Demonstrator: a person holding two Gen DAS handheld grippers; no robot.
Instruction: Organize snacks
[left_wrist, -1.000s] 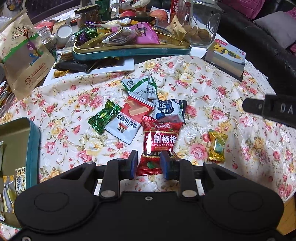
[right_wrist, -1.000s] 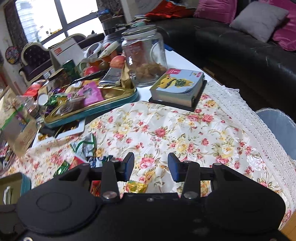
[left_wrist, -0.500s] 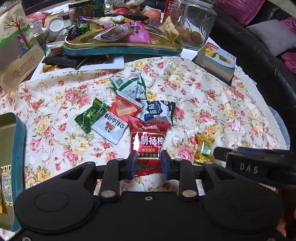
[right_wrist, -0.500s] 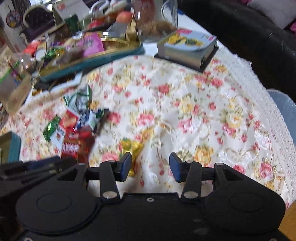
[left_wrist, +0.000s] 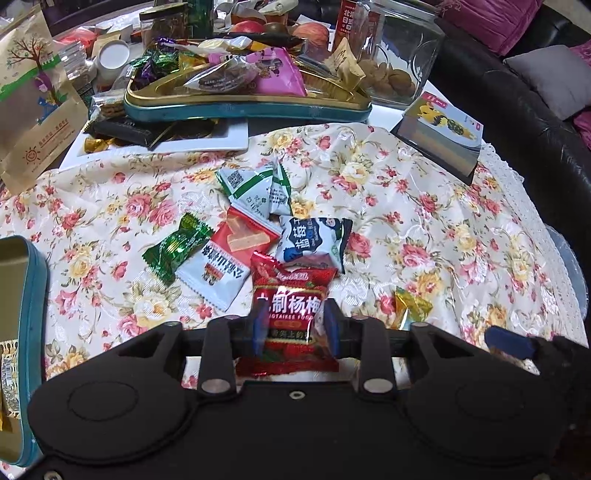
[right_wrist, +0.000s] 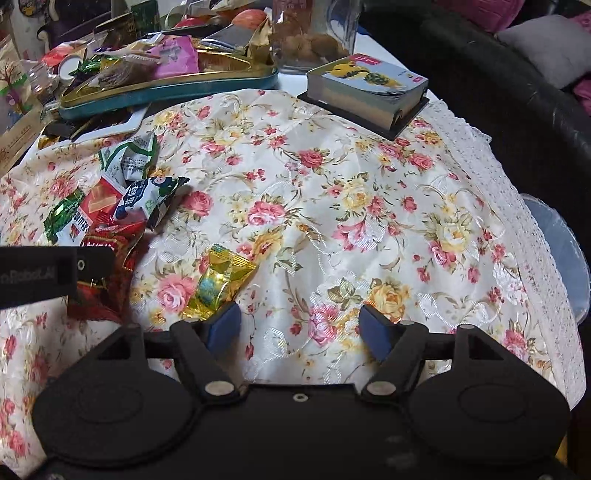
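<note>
My left gripper (left_wrist: 294, 326) is shut on a red snack packet (left_wrist: 291, 306) with white Chinese writing, its blue pads pressing both sides. Behind it on the floral cloth lie a blue-white packet (left_wrist: 314, 242), a white-red packet (left_wrist: 218, 273), a green candy (left_wrist: 175, 249), an orange-red packet (left_wrist: 245, 236) and green-white packets (left_wrist: 258, 188). My right gripper (right_wrist: 299, 328) is open just above the cloth, with a gold-wrapped candy (right_wrist: 218, 282) just ahead of its left finger. The red packet also shows in the right wrist view (right_wrist: 110, 251), partly behind the left gripper's finger (right_wrist: 55, 273).
A teal-and-gold tin (left_wrist: 243, 107) holding several snacks stands at the back. Another teal tin (left_wrist: 33, 295) is at the left edge. A book (right_wrist: 365, 92) lies at the back right, a glass jar (left_wrist: 399, 55) behind it. The table edge and dark sofa are on the right.
My left gripper moved forward and closed around the red packet. My right gripper dropped lower toward the cloth, opened wider, and came up beside the gold candy.
</note>
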